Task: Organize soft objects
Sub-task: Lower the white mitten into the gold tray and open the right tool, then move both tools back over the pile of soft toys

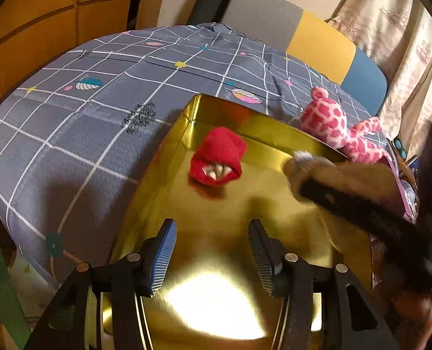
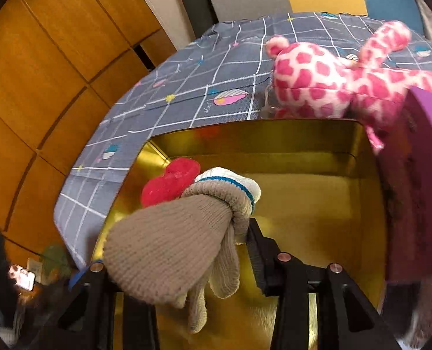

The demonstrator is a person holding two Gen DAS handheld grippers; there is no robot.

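A gold metal tin [image 1: 186,122] [image 2: 362,192] stands open on the bed. A red rolled sock [image 1: 217,157] [image 2: 169,182] lies inside it near the far left corner. My left gripper [image 1: 213,233] is open and empty above the tin's near part. My right gripper [image 2: 184,233] is shut on a beige rolled sock bundle [image 2: 172,242] with a white and blue cuff, held over the tin. That bundle also shows in the left wrist view [image 1: 303,163], blurred, at the tin's right side. A pink spotted plush giraffe [image 1: 332,119] [image 2: 318,84] lies on the bed beyond the tin.
The bed has a grey grid-pattern sheet [image 1: 84,122] [image 2: 216,67]. A purple lid or box [image 2: 429,151] stands at the tin's right edge. Wooden cabinets [image 2: 41,73] are to the left, a grey, yellow and blue headboard [image 1: 318,35] behind, and a curtain [image 1: 405,43] at right.
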